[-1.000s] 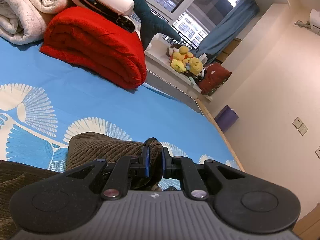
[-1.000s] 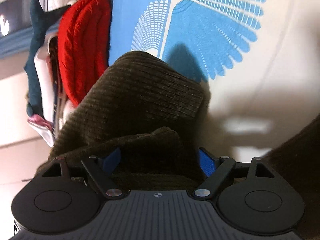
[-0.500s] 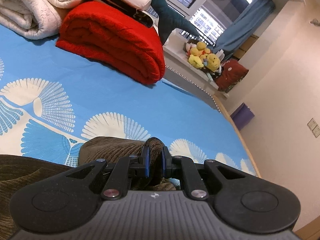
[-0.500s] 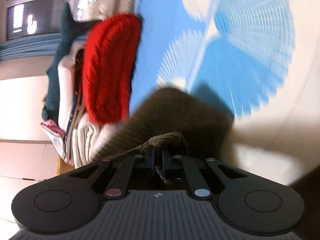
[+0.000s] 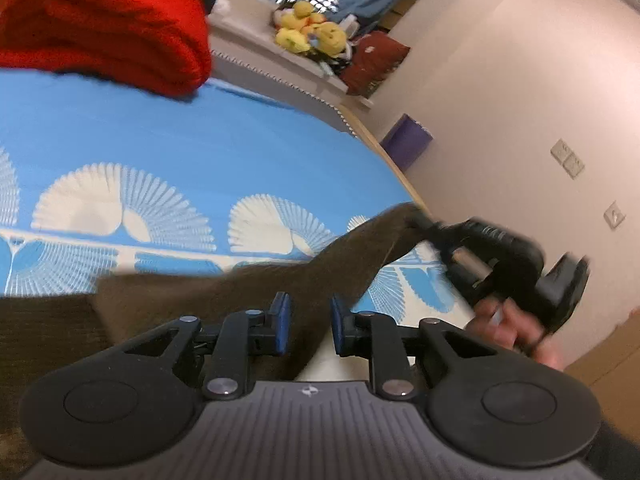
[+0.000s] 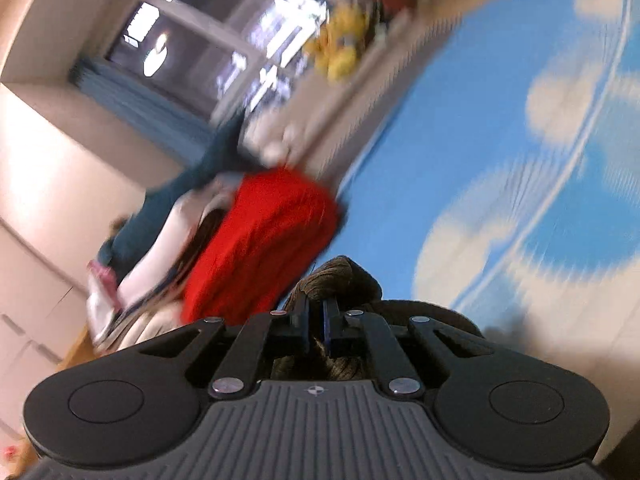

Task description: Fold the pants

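The brown corduroy pants [image 5: 260, 292] lie across the blue patterned bed sheet [image 5: 200, 152], one end drawn up to the right. My left gripper [image 5: 310, 320] hangs just over them. Its jaws are opening, and the cloth shows in the gap without either blue pad pressing on it. My right gripper [image 6: 316, 312] is shut on a bunched fold of the pants [image 6: 336, 276]. In the left wrist view the right gripper [image 5: 424, 224] holds the raised end above the bed, with a hand [image 5: 508, 328] on its handle.
A folded red blanket [image 5: 104, 28] lies at the far side of the bed, with white bedding and a dark teal plush beside it [image 6: 192, 184]. Yellow plush toys [image 5: 308, 32] sit on the window ledge. A purple box [image 5: 406, 140] stands by the wall past the bed's edge.
My right gripper closed on a fold of the pants, then rose and rolled, pulling the cloth up. My left gripper's jaws parted off the cloth and it swung right.
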`<state>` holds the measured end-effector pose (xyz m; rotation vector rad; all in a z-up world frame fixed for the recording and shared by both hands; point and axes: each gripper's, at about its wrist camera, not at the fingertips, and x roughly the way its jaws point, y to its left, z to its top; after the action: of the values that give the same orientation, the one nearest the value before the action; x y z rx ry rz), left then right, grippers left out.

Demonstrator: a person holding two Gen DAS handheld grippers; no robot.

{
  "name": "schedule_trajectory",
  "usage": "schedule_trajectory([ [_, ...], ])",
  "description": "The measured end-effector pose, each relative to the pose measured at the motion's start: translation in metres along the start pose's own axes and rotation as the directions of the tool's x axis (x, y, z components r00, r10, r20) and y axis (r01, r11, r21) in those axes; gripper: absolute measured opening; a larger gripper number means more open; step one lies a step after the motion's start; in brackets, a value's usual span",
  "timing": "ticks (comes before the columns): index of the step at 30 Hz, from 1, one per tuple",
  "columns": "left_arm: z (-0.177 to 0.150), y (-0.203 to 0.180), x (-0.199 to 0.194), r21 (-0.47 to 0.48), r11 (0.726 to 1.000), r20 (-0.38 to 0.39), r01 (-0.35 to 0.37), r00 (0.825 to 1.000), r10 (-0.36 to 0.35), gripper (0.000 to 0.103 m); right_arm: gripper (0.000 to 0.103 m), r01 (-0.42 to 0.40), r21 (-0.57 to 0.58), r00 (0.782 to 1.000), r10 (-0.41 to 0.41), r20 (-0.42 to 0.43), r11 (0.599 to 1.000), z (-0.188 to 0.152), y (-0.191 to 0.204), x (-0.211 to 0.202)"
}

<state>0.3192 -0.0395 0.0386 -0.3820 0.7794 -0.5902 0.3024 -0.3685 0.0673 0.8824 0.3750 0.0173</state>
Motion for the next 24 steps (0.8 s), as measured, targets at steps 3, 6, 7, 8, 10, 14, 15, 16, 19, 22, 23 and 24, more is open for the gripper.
schedule_trajectory([
  [3, 0.006, 0.010, -0.008, -0.035, 0.999, 0.037, -0.017, 0.999, 0.018, 0.024, 0.006, 0.197, -0.062, 0.956, -0.178, 0.235, 0.978, 0.054, -0.025, -0.028],
  [6, 0.007, 0.026, -0.009, -0.083, 0.995, 0.021, -0.059, 0.998, 0.061, 0.024, 0.014, 0.480, -0.019, 0.829, -0.446, 0.337, 0.877, 0.094, -0.063, -0.040],
  [7, 0.006, 0.031, -0.005, -0.087, 0.993, -0.012, -0.085, 0.996, 0.084, 0.027, 0.015, 0.551, 0.042, 0.793, -0.538, 0.286, 0.833, 0.104, -0.087, -0.039],
  [8, 0.007, 0.035, -0.001, -0.085, 0.989, -0.056, -0.119, 0.992, 0.114, 0.030, 0.020, 0.577, 0.109, 0.783, -0.586, 0.211, 0.810, 0.109, -0.111, -0.040],
  [10, 0.000, 0.039, 0.015, -0.049, 0.977, -0.168, -0.207, 0.966, 0.196, 0.037, 0.023, 0.644, 0.225, 0.738, -0.671, 0.067, 0.731, 0.107, -0.150, -0.040],
  [14, -0.022, 0.048, 0.043, 0.036, 0.941, -0.330, -0.337, 0.885, 0.329, 0.037, 0.039, 0.663, 0.269, 0.745, -0.653, -0.138, 0.699, 0.088, -0.188, -0.022],
  [15, -0.025, 0.049, 0.047, 0.043, 0.938, -0.345, -0.343, 0.876, 0.336, 0.040, 0.048, 0.659, 0.251, 0.751, -0.638, -0.171, 0.709, 0.084, -0.191, -0.016],
  [16, -0.028, 0.050, 0.049, 0.046, 0.937, -0.353, -0.346, 0.872, 0.340, 0.042, 0.053, 0.655, 0.236, 0.756, -0.626, -0.191, 0.718, 0.082, -0.192, -0.010],
  [19, -0.032, 0.049, 0.053, 0.051, 0.940, -0.367, -0.337, 0.869, 0.332, 0.048, 0.058, 0.619, 0.217, 0.784, -0.579, -0.223, 0.755, 0.080, -0.200, 0.004],
  [22, -0.037, 0.047, 0.057, 0.078, 0.944, -0.394, -0.321, 0.860, 0.325, 0.055, 0.058, 0.609, 0.249, 0.793, -0.569, -0.218, 0.753, 0.084, -0.212, 0.012],
  [23, -0.041, 0.045, 0.062, 0.100, 0.943, -0.405, -0.317, 0.853, 0.329, 0.055, 0.058, 0.612, 0.262, 0.791, -0.574, -0.212, 0.746, 0.087, -0.218, 0.013],
  [24, -0.045, 0.045, 0.064, 0.123, 0.942, -0.417, -0.312, 0.845, 0.335, 0.056, 0.058, 0.614, 0.274, 0.789, -0.577, -0.209, 0.740, 0.090, -0.222, 0.015],
])
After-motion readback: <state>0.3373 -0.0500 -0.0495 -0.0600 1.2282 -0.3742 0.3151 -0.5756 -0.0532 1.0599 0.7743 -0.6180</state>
